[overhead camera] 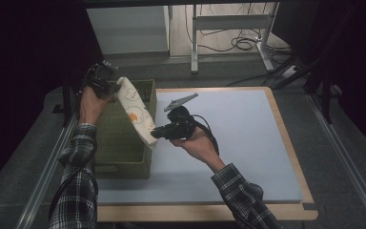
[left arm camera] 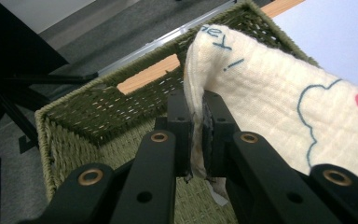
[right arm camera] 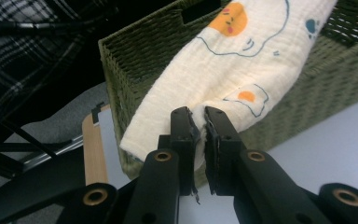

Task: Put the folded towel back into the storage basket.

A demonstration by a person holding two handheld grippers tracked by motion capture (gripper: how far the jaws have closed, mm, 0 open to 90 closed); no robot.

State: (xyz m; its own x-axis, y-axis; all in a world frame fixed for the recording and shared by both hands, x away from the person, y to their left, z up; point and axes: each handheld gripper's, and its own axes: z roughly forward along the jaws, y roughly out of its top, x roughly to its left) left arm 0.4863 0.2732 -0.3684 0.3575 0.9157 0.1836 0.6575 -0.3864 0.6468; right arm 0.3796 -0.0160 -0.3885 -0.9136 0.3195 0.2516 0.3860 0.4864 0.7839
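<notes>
We hold a folded cream cloth [overhead camera: 136, 110] stretched between our two grippers, above the green woven basket [overhead camera: 124, 157] at the left side of the desk [overhead camera: 248, 143]. The left gripper [overhead camera: 108, 88] has its jaws clamped on the far end of the cloth, and in the left gripper view the fabric [left arm camera: 270, 102] is pinched tight between the pads, with the basket's open inside [left arm camera: 102, 121] right beneath. The right gripper [overhead camera: 158, 132] has its jaws clamped on the near end; in the right gripper view the cloth [right arm camera: 223, 70] runs away from the jaws across the basket's rim [right arm camera: 135, 56].

The cloth's long axis runs from far left to near right, slanting over the basket's right wall. Its far end hangs over the opening, while its near end sits just beyond the right wall, above the blue mat. We judge that the coming move turns on this offset: our right hand must carry its end leftward over the rim so the whole length lies above the opening before we lower it.
</notes>
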